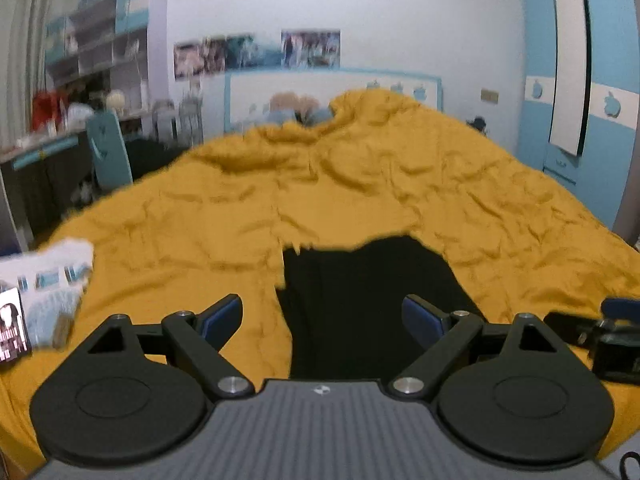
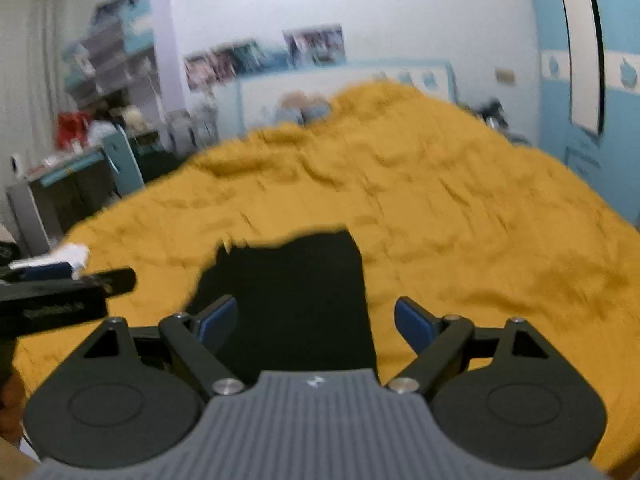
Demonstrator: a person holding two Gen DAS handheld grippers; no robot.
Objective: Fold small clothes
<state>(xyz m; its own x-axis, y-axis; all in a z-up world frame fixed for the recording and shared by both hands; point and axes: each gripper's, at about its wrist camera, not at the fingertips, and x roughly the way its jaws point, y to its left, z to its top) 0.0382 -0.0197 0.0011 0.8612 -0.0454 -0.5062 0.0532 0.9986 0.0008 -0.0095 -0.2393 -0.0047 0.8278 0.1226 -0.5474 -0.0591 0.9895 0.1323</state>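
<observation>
A small black garment (image 1: 360,304) lies flat on the yellow bedspread (image 1: 360,184), close in front of both grippers. My left gripper (image 1: 322,318) is open and empty, its blue-padded fingers (image 1: 224,316) spread over the garment's left part. My right gripper (image 2: 316,320) is open and empty above the same black garment (image 2: 296,300), which reaches its near edge under the gripper body. The right gripper also shows at the right edge of the left wrist view (image 1: 608,336); the left gripper shows at the left edge of the right wrist view (image 2: 60,296).
A white and light-blue folded cloth pile (image 1: 52,280) lies on the bed's left edge, with a small card (image 1: 12,324) beside it. A desk and blue chair (image 1: 108,148) stand left of the bed, a blue wardrobe (image 1: 580,80) right, the headboard (image 1: 320,92) behind.
</observation>
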